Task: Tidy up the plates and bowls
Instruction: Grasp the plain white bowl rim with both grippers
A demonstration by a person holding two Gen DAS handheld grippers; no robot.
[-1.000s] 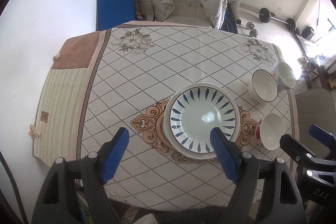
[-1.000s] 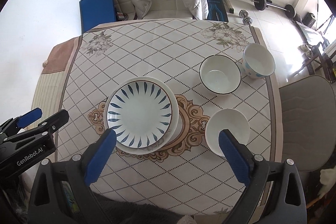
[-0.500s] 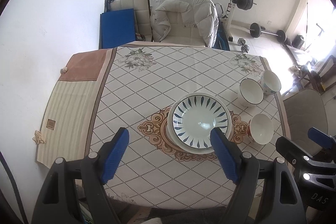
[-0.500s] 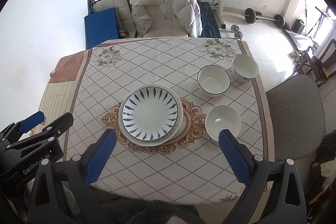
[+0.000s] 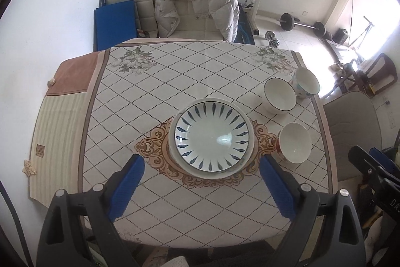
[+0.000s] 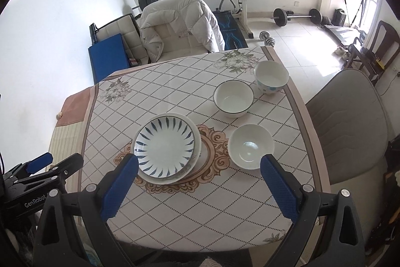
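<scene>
Blue-tipped tongs, left [image 5: 200,188]: I hold these above the near edge of the desk, pointing steeply down. The jaws have just been opening and now stand wide, with nothing between them.
Right tongs [image 6: 200,188]: also wide and empty, held above the near right part of the desk.
Desk [image 5: 175,81]: square, covered by a cream cloth with a black diamond grid and an ornate tan medallion in the middle.
Plates: a white plate with dark blue petal strokes round its rim [image 5: 212,136] sits on top of a larger plain white plate [image 5: 172,142], both on the medallion. The stack looks slightly off-centre, the lower plate showing more on one side.
Bowls: three, all upright and apart from one another on the right side of the desk. A plain white bowl with a reddish mark on its outside [image 5: 295,143] is nearest me. Farther back stand a white bowl with a thin dark rim [image 6: 233,98] and a taller white bowl with blue spots [image 6: 271,76], just beside each other.
Key relation: the nearest bowl lies just ahead of my right tongs' right finger [image 6: 280,188], while the plate stack lies straight ahead of my left tongs. My right hand is the nearer one to all three bowls.
Judgement: plates look gathered; the bowls remain to be nested, probably by my right hand.
</scene>
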